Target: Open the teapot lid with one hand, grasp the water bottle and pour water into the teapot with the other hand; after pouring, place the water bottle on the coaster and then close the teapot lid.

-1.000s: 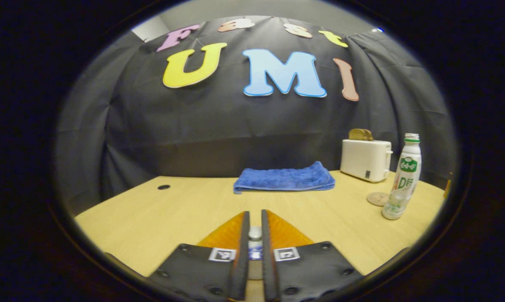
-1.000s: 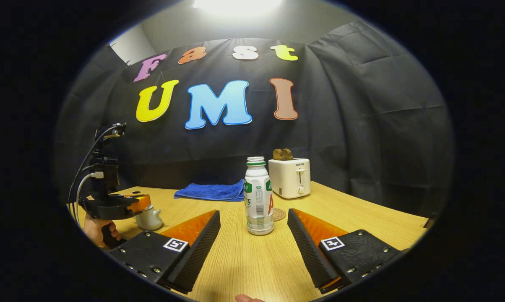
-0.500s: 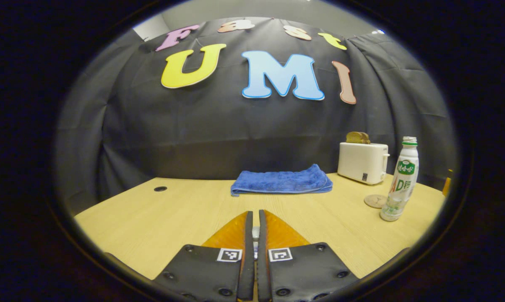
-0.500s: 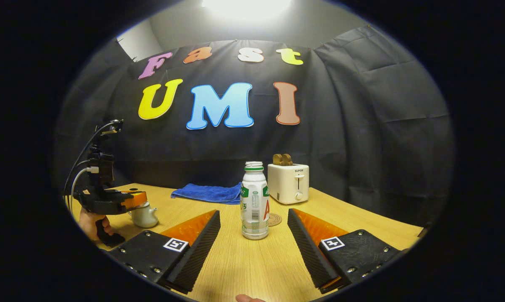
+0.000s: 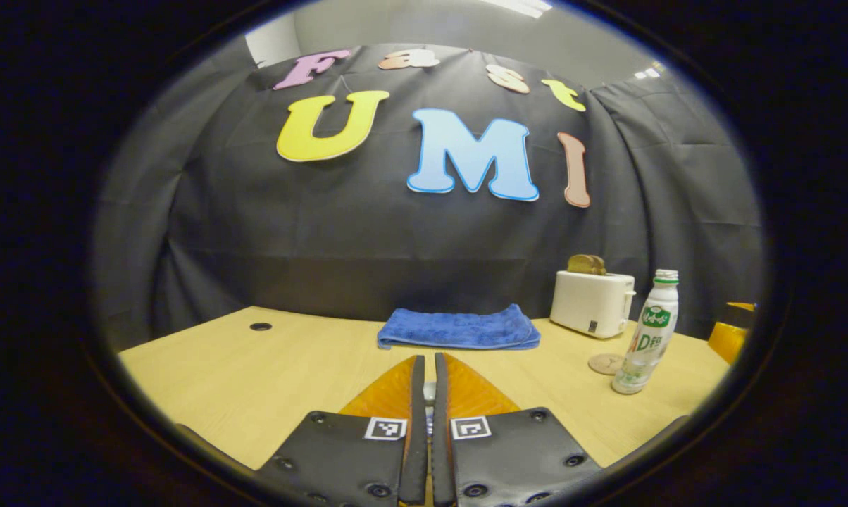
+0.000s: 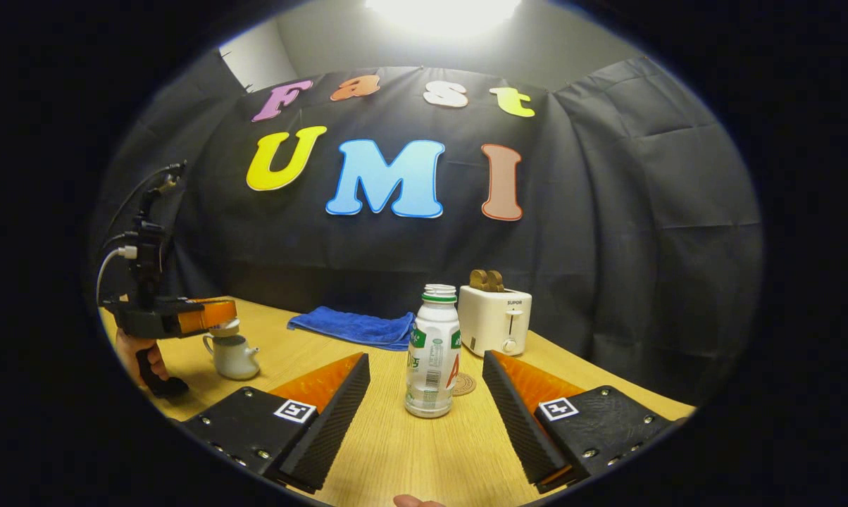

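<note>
Status, big to small.

Light wood-grain tabletop (image 6: 410,451): lots of bare surface between teapot and bottle. Near edge runs just under both tongs' views; far edge meets the booth's black cloth wall. Small dark round hole (image 5: 260,327) at far left, clear of the work.

White two-slot toaster with bread in it (image 6: 495,320) and folded blue towel (image 6: 353,328) sit along the back. Toaster is just behind and right of the bottle, so a wide swing to the right is the tight side. Left of the bottle is open.

White plastic water bottle with green label and open neck (image 6: 432,352): upright on the tabletop, between the right tongs' (image 6: 424,394) fingers but further out, untouched. Those tongs are spread wide. Grasp not yet made.

Small pale grey ceramic teapot (image 6: 232,355): at left, well apart from the bottle, spout towards the bottle. In the right gripper view the left tongs (image 6: 213,318) sit above it with the pale round lid (image 6: 225,327) at the tips, looking lifted just off the pot. In the left gripper view the left tongs (image 5: 425,384) are nearly closed on a small pale thing, judged to be the lid knob.

Round brown coaster (image 6: 464,384): just behind the bottle's base, nothing on it.

Progress: lid step looks done or nearly. Left: grasp, pour, bottle to coaster, lid back on.
</note>
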A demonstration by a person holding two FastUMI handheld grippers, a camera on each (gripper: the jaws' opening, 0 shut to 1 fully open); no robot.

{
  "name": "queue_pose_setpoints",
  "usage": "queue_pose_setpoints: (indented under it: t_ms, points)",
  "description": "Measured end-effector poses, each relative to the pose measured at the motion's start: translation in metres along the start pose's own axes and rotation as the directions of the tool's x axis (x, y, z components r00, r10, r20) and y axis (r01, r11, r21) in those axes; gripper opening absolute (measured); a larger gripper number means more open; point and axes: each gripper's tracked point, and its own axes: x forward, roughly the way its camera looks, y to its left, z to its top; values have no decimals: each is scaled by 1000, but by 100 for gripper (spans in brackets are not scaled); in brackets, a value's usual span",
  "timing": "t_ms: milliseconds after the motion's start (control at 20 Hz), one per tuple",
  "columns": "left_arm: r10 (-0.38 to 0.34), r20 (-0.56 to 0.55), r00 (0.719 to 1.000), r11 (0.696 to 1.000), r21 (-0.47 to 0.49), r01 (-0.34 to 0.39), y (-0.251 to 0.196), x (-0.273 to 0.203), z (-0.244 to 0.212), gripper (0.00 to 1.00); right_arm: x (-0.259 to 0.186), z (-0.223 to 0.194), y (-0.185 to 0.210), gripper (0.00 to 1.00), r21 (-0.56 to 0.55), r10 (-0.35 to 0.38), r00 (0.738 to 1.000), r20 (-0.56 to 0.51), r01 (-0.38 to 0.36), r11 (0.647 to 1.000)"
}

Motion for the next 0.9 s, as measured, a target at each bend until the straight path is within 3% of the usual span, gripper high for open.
queue_pose_setpoints:
  t_ms: [150,300,350,400,450,550,600,650,700,900]
  points:
    - [8,39,999,1000,-9,-8,3,-9,11,13,17,-9,-5,99,42,38,999,-35,-37,998]
    - [5,48,999,1000,-13,-5,2,-11,12,13,40,-16,-16,99,46,14,997,-75,-10,999]
    - [1,43,999,1000,-15,-1,1,-11,11,9,47,-17,-17,99,50,6,997,-80,-2,999]
    - [1,41,999,1000,-15,0,1,-10,10,13,55,-18,-18,99,47,-3,996,-89,7,999]
    - [0,40,999,1000,-11,0,1,-11,10,9,62,-23,-17,99,44,-3,995,-105,8,999]
    - [1,45,999,1000,-6,0,3,-11,12,13,72,-23,-14,99,61,8,994,-111,-1,998]
    - [2,48,999,1000,-7,-2,3,-12,13,9,78,-23,-15,99,62,1,994,-112,6,998]
    - [3,49,999,1000,-7,-2,3,-12,14,13,83,-26,-17,99,54,-9,993,-119,15,998]
    - [2,50,999,1000,-9,-2,3,-12,13,9,89,-30,-17,99,44,-8,991,-131,14,999]
    - [-4,44,999,1000,3,4,1,-12,12,9,103,-43,-20,99,-13,-22,984,-175,20,1000]
